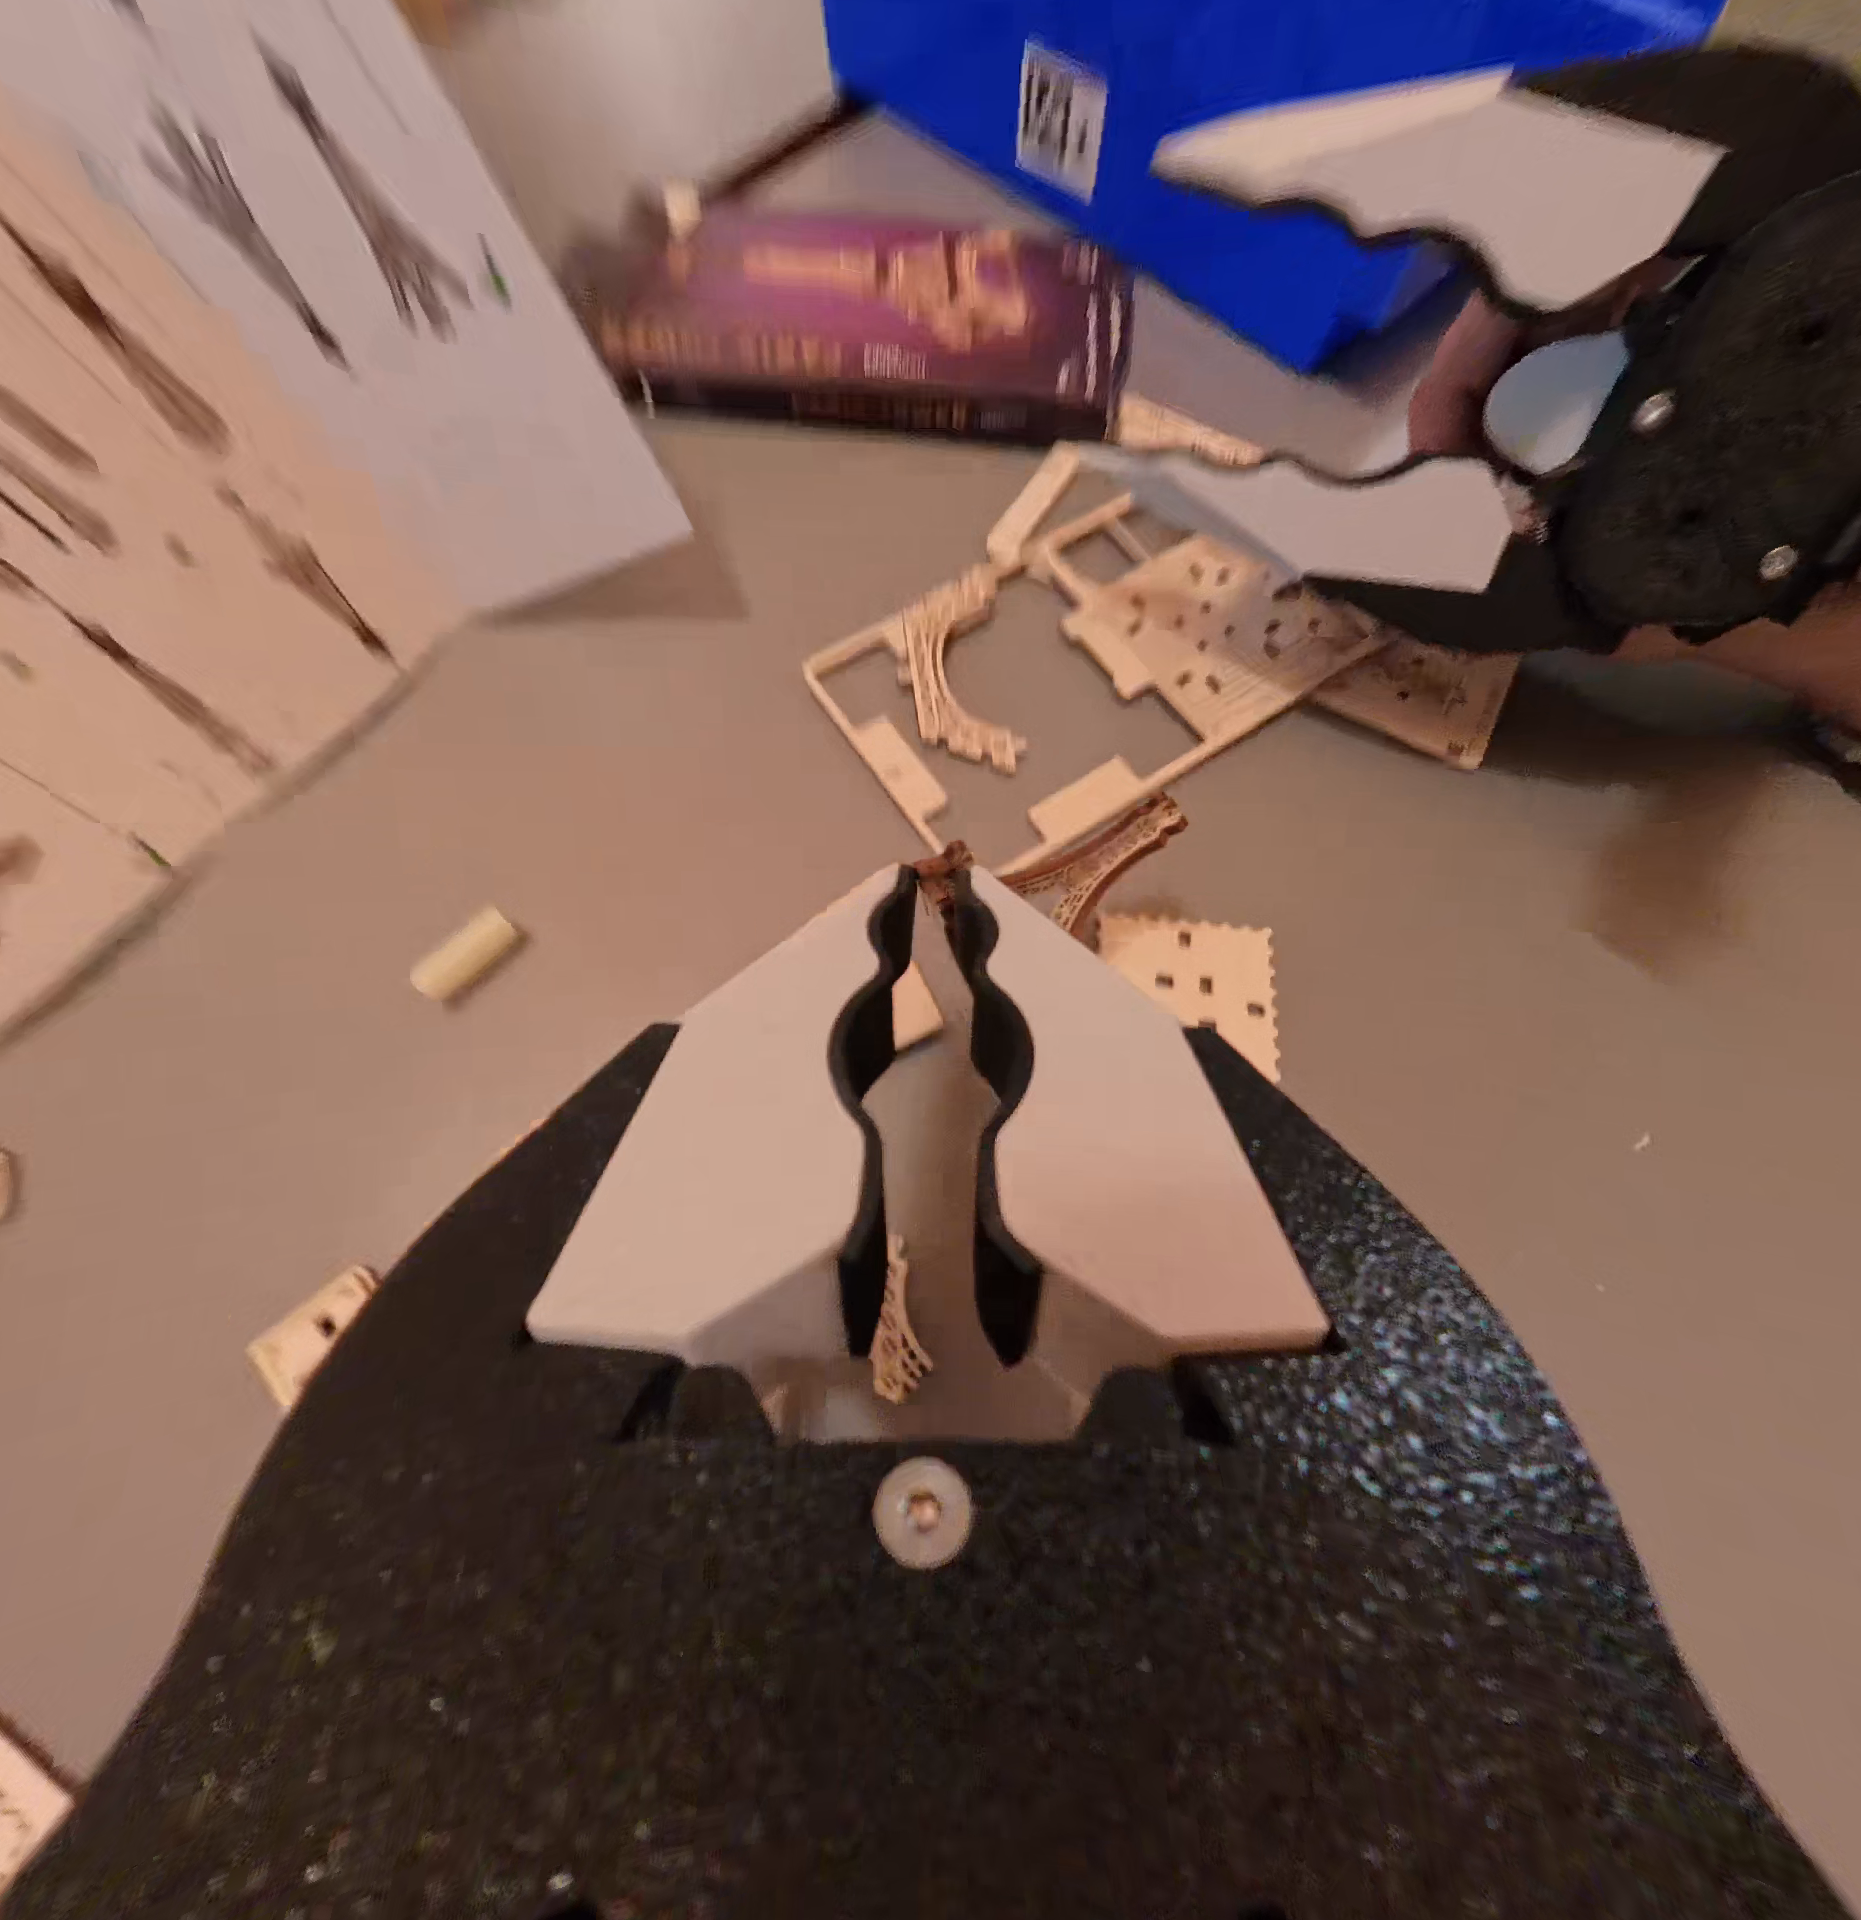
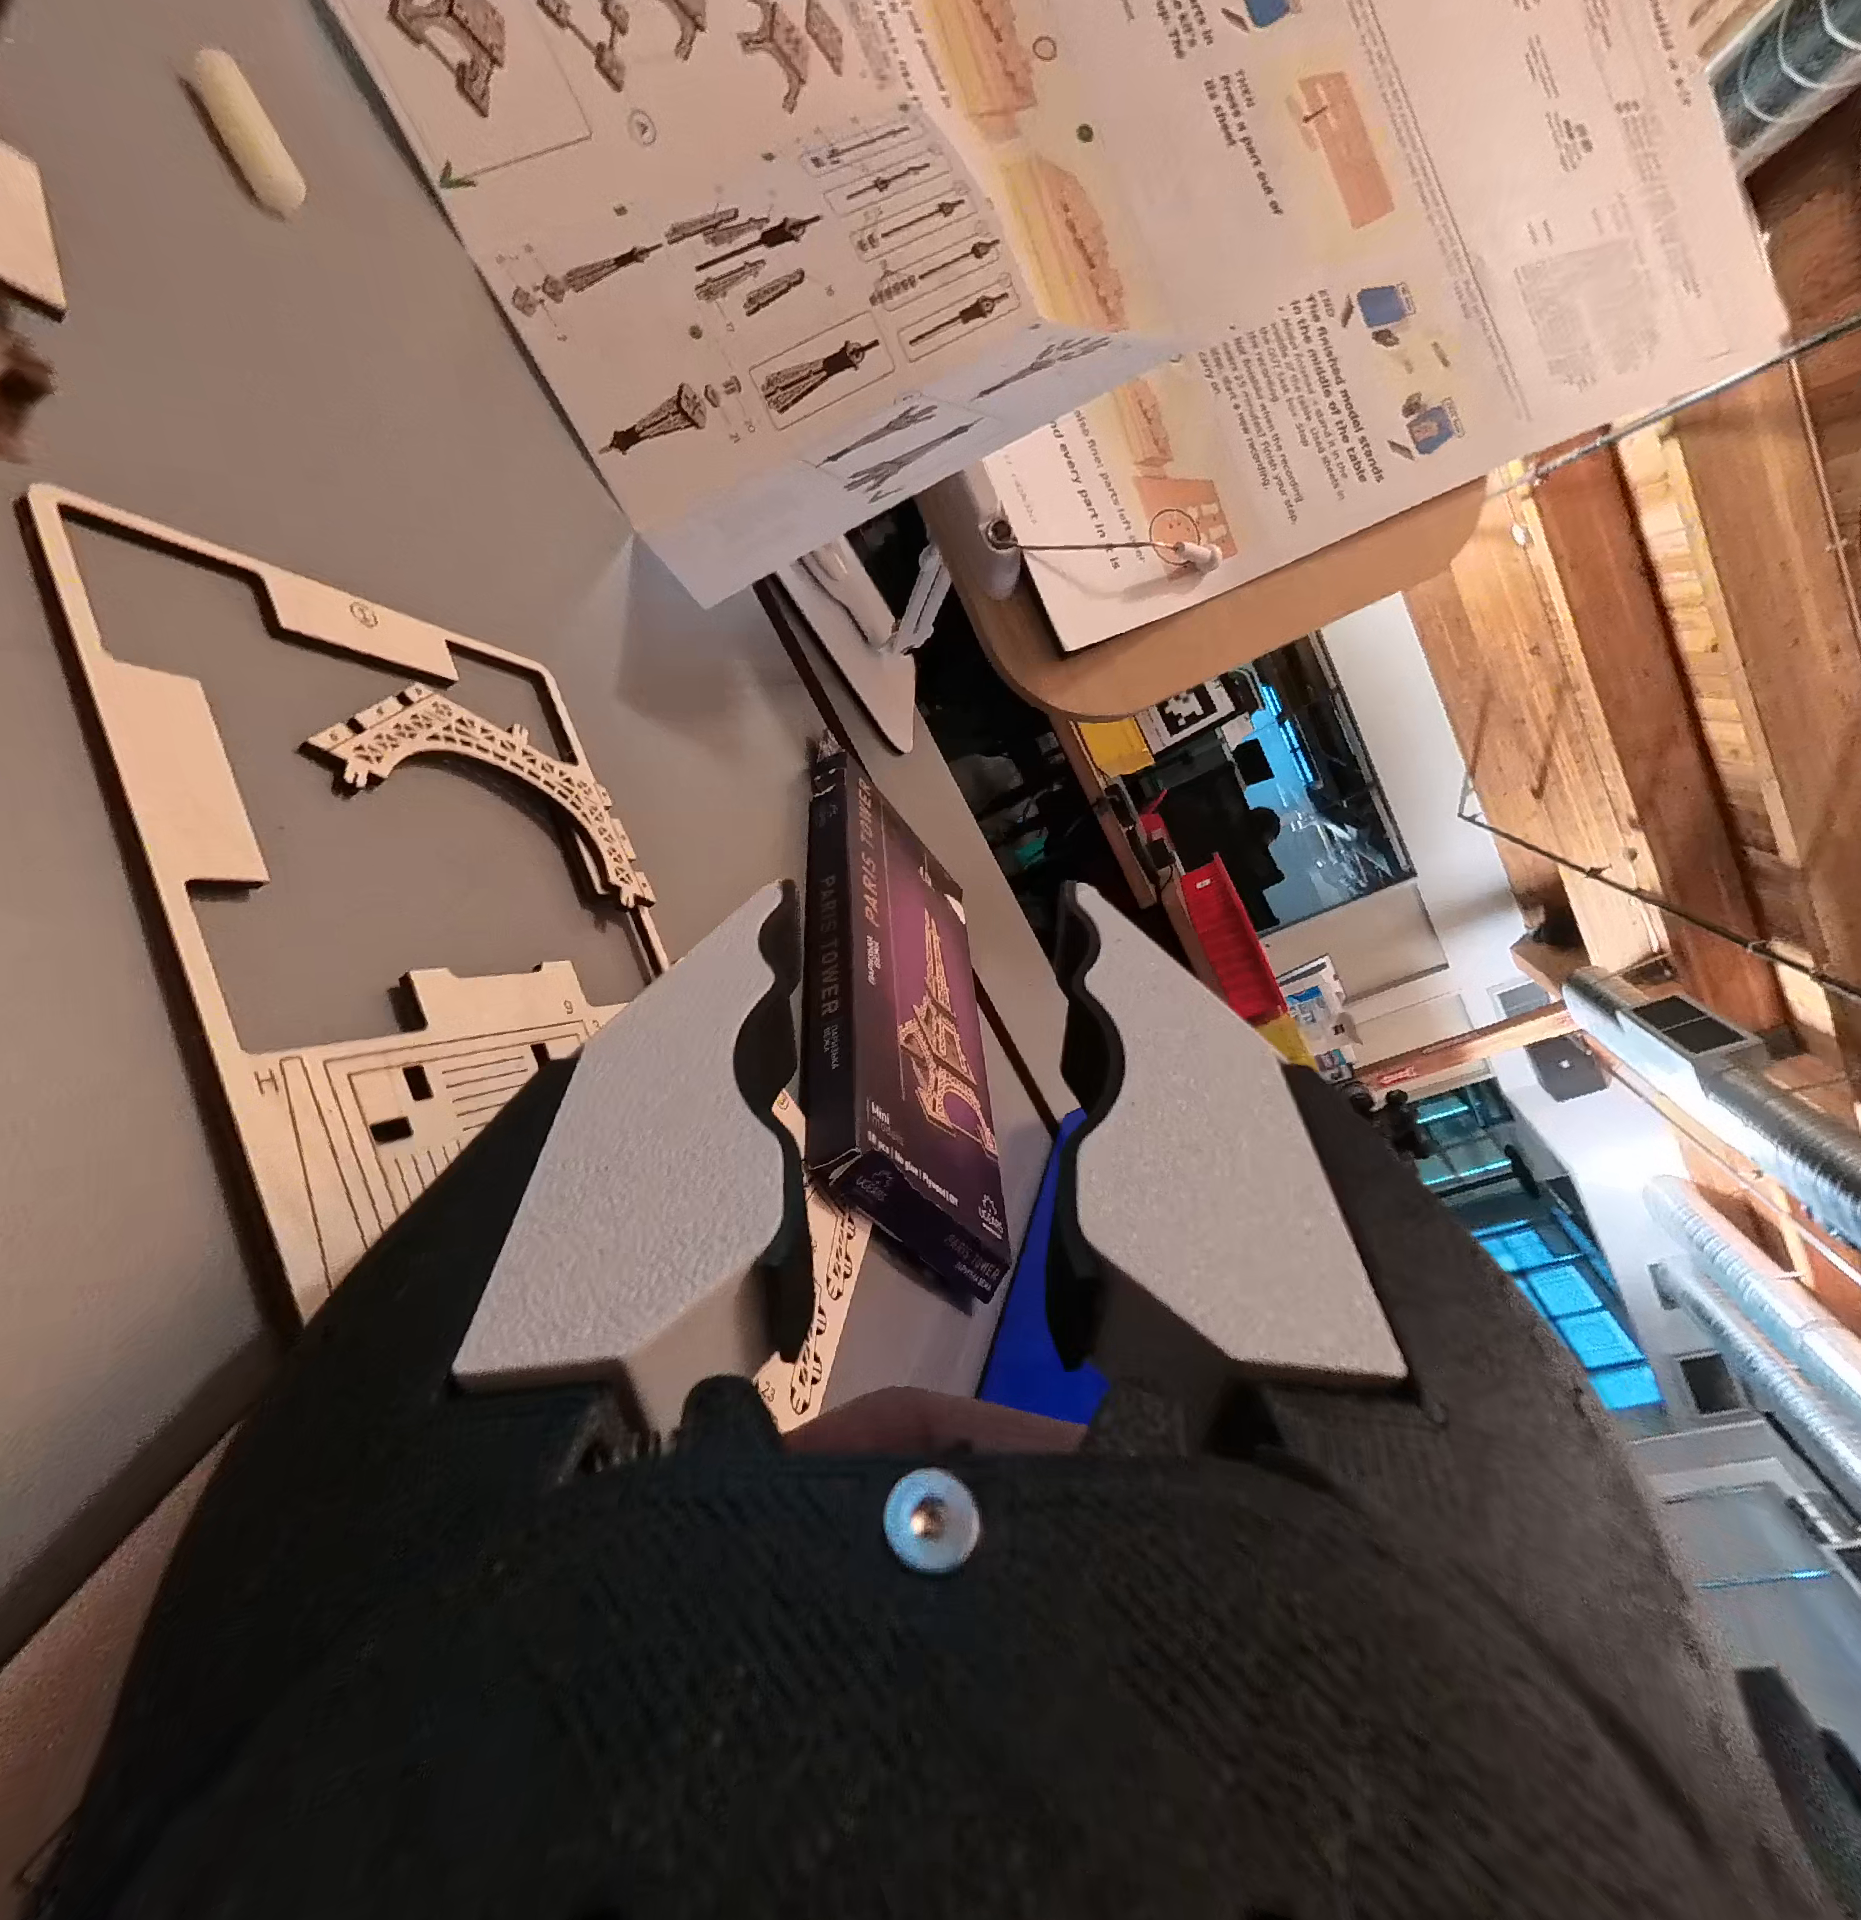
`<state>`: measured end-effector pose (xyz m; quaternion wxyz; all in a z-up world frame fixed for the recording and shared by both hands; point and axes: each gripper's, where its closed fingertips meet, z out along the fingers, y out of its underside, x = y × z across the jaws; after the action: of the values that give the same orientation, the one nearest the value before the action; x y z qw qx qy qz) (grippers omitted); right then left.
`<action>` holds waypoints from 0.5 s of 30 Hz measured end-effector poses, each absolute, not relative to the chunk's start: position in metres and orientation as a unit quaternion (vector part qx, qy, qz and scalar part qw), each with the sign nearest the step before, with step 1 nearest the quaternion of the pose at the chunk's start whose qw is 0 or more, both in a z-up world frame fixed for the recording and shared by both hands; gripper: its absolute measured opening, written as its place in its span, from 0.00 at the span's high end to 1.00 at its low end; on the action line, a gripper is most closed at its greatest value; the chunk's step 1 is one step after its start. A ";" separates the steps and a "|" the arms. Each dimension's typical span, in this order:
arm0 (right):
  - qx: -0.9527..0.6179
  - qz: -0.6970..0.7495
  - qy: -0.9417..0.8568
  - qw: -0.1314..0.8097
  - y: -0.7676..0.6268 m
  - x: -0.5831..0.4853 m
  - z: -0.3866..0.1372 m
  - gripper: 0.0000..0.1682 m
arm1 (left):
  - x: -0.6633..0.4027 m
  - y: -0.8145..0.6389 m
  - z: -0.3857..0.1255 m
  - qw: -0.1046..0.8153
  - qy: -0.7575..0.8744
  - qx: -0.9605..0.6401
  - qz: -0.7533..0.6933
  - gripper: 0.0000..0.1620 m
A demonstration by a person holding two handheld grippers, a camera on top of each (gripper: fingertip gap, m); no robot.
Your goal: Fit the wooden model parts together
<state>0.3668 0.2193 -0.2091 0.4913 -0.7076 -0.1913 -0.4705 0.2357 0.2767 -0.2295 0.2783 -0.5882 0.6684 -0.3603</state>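
Note:
My left gripper [image 1: 941, 883] is shut on a thin wooden lattice part [image 1: 947, 864]. The part stands edge-on between the pads, and its brown edge pokes out at the tips. More of its lattice shows lower between the fingers. Just past the tips lie an arched lattice part [image 1: 1108, 868] and a square plate with holes [image 1: 1196, 977]. My right gripper [image 2: 926, 904] is open and empty, tilted above the table; it also shows in the left wrist view [image 1: 1165, 312]. A wooden part sheet [image 2: 178, 790] with an arched lattice part [image 2: 479, 764] lies to its left.
A purple model box [image 1: 874, 312] and a blue bin [image 1: 1217, 125] stand at the back. Instruction sheets [image 2: 905, 208] stand propped along the table's side. A short white stick [image 1: 466, 951] lies on the grey table. More wooden sheets [image 1: 1217, 623] lie under the right gripper. My right fingertips sit around 15 centimeters from my left ones.

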 end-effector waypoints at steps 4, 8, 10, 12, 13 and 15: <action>-0.720 -0.406 -0.152 0.542 0.218 0.364 -0.203 0.71 | 0.242 0.269 -0.141 0.506 0.651 -0.422 -0.376 0.97; -0.723 -0.186 -0.146 0.649 0.225 0.320 -0.194 0.66 | 0.211 0.231 -0.045 0.800 0.573 -0.084 -0.155 0.98; -0.696 -0.055 -0.150 0.700 0.224 0.286 -0.177 0.59 | 0.204 0.206 -0.034 0.836 0.545 0.058 -0.034 0.98; -0.648 0.041 -0.143 0.747 0.215 0.262 -0.148 0.58 | 0.202 0.191 -0.033 0.840 0.526 0.136 0.011 0.98; -0.626 0.054 -0.137 0.766 0.210 0.258 -0.133 0.58 | 0.201 0.187 -0.033 0.840 0.518 0.161 0.029 0.98; -0.592 0.026 -0.124 0.796 0.201 0.258 -0.108 0.56 | 0.199 0.183 -0.031 0.839 0.497 0.207 0.079 0.98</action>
<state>0.2582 0.2009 -0.1083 0.7956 -0.5924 -0.1239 0.0255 0.1989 0.1829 -0.0307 0.8392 0.2072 0.4965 0.0787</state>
